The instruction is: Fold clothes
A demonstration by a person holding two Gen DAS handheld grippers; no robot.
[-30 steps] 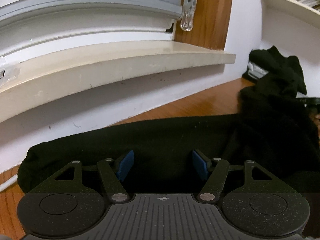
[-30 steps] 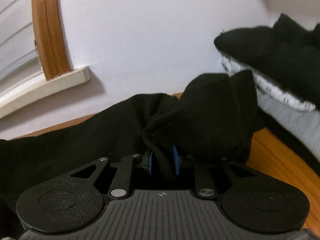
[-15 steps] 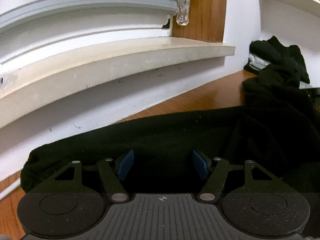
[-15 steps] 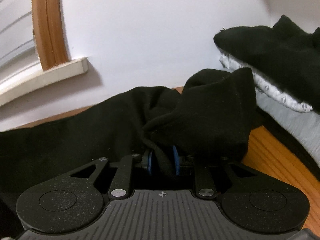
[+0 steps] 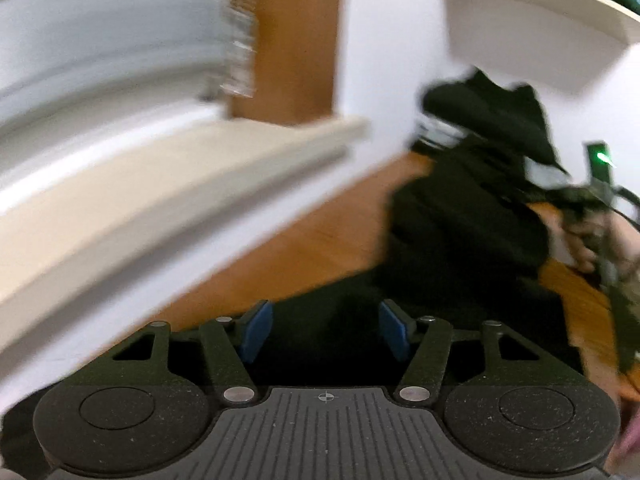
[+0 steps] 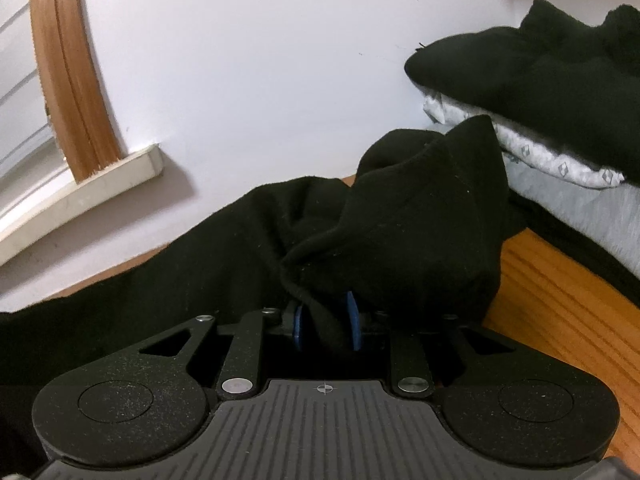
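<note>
A black garment (image 6: 400,232) lies stretched along the wooden tabletop (image 6: 560,300) below the wall. My right gripper (image 6: 326,324) is shut on a bunched fold of it, and the cloth rises in a peak just past the blue pads. In the blurred left wrist view, the same garment (image 5: 460,232) runs from under my left gripper (image 5: 325,334) to a heap at the right. The left jaws are closing. Black cloth lies between and below the pads (image 5: 256,332), which stand apart from it.
A stack of clothes (image 6: 540,80), black on top of patterned grey and white, sits at the right against the wall. A window sill (image 5: 160,184) overhangs the far table edge. A person's hand (image 5: 592,240) shows at the right, and a shelf (image 5: 540,0) hangs above.
The left gripper has swung right and upward along the garment, blurring its view, and its pads have drawn slightly closer. The right gripper keeps its hold and has barely moved.
</note>
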